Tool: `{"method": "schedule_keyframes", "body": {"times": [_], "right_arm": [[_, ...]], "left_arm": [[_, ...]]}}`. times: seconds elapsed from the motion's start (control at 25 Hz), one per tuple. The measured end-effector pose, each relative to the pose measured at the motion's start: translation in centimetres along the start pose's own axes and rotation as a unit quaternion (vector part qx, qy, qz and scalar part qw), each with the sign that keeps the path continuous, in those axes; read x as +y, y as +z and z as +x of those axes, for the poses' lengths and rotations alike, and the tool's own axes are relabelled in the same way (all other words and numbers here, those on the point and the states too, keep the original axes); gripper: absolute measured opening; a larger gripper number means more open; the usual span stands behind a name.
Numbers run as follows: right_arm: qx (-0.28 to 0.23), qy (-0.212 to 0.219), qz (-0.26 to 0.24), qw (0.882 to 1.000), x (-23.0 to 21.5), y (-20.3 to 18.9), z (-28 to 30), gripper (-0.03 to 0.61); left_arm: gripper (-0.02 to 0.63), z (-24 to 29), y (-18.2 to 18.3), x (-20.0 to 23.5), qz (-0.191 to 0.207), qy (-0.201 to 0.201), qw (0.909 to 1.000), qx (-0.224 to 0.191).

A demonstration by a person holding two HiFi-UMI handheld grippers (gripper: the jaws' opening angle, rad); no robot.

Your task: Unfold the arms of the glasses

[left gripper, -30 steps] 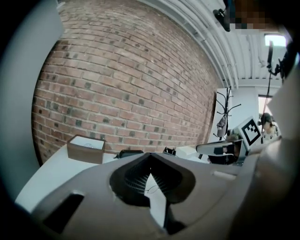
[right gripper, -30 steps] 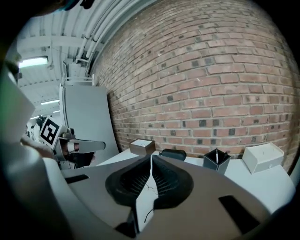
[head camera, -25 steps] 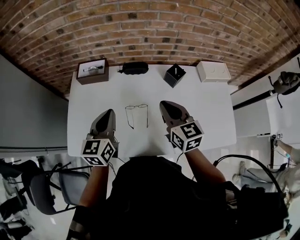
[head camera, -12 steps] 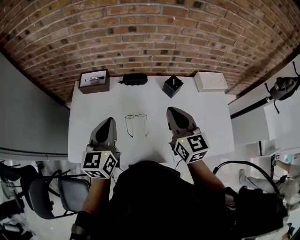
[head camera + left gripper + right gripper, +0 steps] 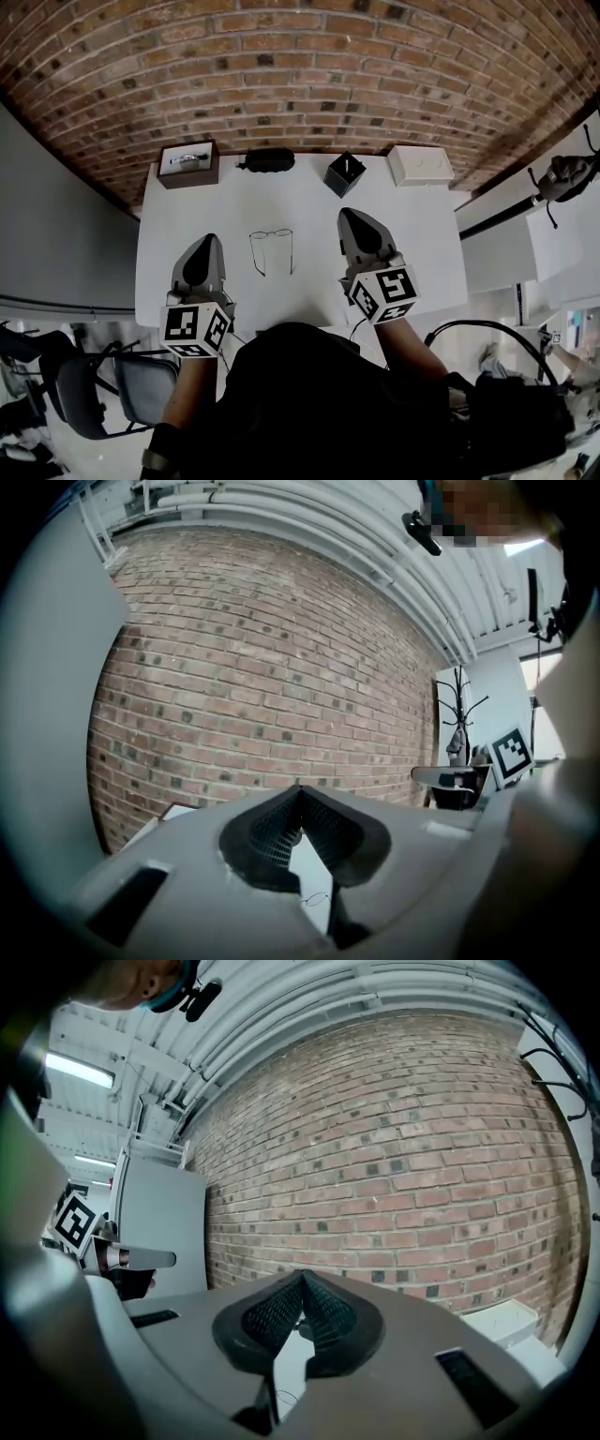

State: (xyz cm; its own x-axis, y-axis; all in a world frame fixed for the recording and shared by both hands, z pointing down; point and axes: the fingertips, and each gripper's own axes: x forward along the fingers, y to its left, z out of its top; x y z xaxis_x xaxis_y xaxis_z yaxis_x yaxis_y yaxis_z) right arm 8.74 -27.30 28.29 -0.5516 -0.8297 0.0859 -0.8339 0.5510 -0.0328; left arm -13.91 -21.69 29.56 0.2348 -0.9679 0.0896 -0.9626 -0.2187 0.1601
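The thin-framed glasses [image 5: 272, 246] lie on the white table [image 5: 412, 234] with both arms stretched toward me, and nothing touches them. My left gripper [image 5: 210, 241] hovers to their left, jaws shut and empty. To the right of the glasses my right gripper [image 5: 348, 215] is also shut and empty. In the left gripper view the jaws [image 5: 300, 794] meet at the tip, and a bit of the glasses [image 5: 317, 899] shows on the table below. The right gripper view shows its jaws [image 5: 302, 1279] pressed together above the table.
Along the table's far edge stand a brown open box [image 5: 187, 161], a black glasses case [image 5: 267, 159], a small black box [image 5: 346, 173] and a white box [image 5: 421, 164]. A brick wall rises behind. A chair [image 5: 94, 384] stands at the lower left.
Both grippers have drawn apart from the glasses, the left a little leftward, the right rightward. The glasses stay on the table with arms out.
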Motion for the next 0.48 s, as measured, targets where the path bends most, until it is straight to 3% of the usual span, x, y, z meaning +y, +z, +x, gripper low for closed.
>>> {"method": "schedule_keyframes", "body": {"times": [0.48], "right_arm": [[-0.007,-0.001,-0.002,1.000,0.21,0.77,-0.14,0.008]], "left_arm": [[0.011,-0.05,0.70,0.60,0.004,-0.003,0.9999,-0.010]]}}
